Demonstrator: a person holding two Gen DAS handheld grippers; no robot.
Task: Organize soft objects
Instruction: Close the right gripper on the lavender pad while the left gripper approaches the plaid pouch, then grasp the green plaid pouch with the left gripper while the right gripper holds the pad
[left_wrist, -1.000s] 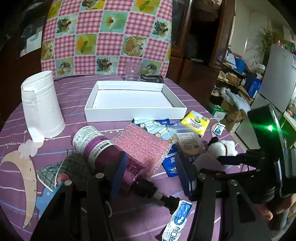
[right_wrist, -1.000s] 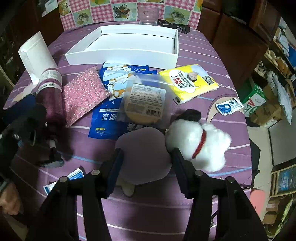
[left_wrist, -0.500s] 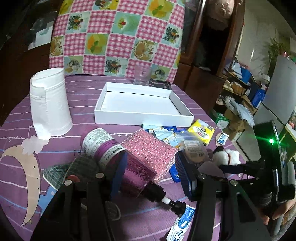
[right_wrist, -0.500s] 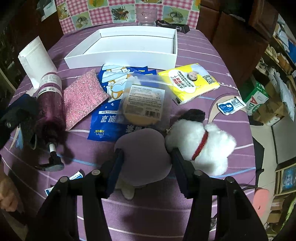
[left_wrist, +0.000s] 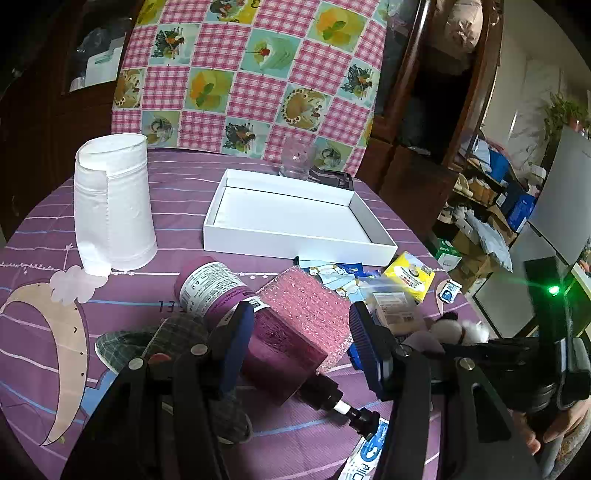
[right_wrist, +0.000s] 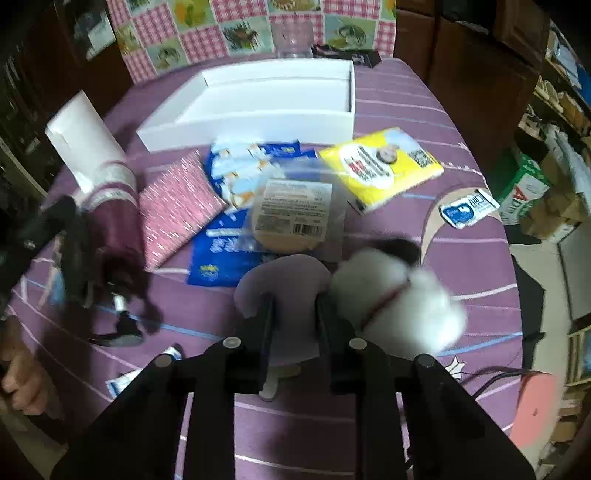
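Claw status: your right claw (right_wrist: 294, 314) is closing, pads squeezing the lilac round pad (right_wrist: 284, 277), which lies on the bench (right_wrist: 424, 110) just left of the white plush toy (right_wrist: 399, 299); the plush touches the right finger. That view is motion-blurred, so finer contact detail can't be read.

Your left claw (left_wrist: 299, 343) stands about half apart around the purple pump bottle (left_wrist: 229, 295), which lies tilted with its nozzle toward the camera. Whether the pads press on it, I cannot tell. A pink sponge (left_wrist: 310, 306) sits just beside the bottle; a plaid cloth (left_wrist: 155, 339) lies under the left finger.

Further back: white tray (left_wrist: 295, 243) on the bench, toilet roll (left_wrist: 110, 199) upright to its left, yellow packet (right_wrist: 380, 166) and blue packets (right_wrist: 229, 251) between tray and plush toy.
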